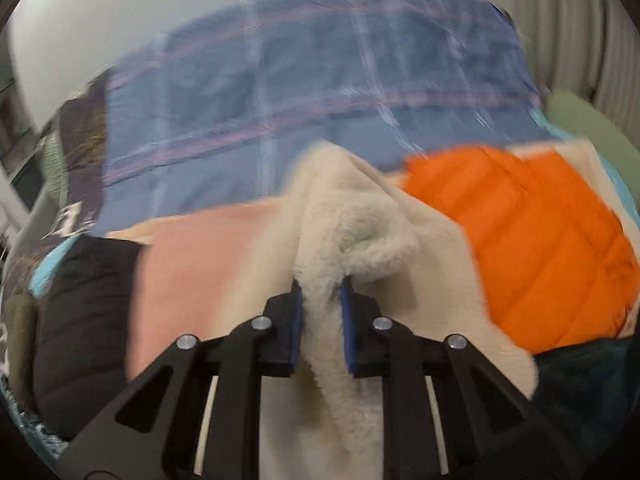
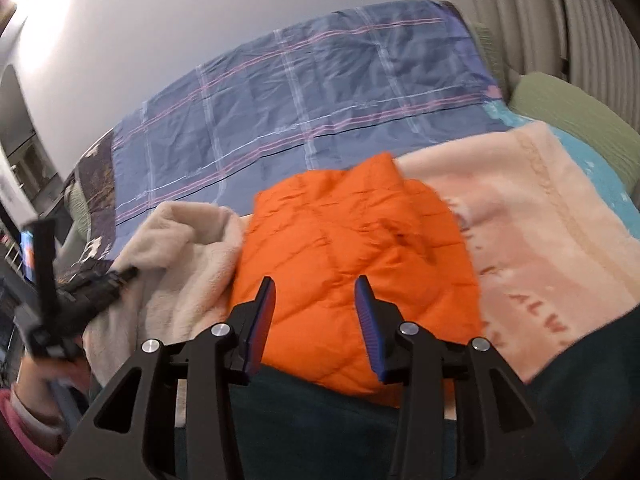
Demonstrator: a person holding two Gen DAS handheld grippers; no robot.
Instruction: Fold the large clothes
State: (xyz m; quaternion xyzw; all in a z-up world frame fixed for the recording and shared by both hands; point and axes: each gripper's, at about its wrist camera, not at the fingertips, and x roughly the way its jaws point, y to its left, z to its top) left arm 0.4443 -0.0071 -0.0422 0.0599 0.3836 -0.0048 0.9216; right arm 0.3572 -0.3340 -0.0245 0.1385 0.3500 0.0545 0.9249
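A cream fleece garment (image 1: 360,240) lies bunched on the bed, and a ridge of it runs up between the blue pads of my left gripper (image 1: 322,286), which is shut on it. In the right wrist view the same fleece (image 2: 180,248) sits left of a folded orange quilted jacket (image 2: 340,240), with the left gripper (image 2: 120,276) biting its near edge. My right gripper (image 2: 316,284) is open just above the jacket's near part, its pads apart and nothing pinched. The orange jacket (image 1: 540,248) lies to the right of the fleece.
A pink blanket (image 2: 540,220) lies under both garments on a blue plaid sheet (image 2: 300,112). Dark teal cloth (image 2: 320,420) covers the near edge. A black jacket (image 1: 88,312) lies at the left. A green pillow (image 2: 572,120) and curtain (image 2: 560,20) stand right.
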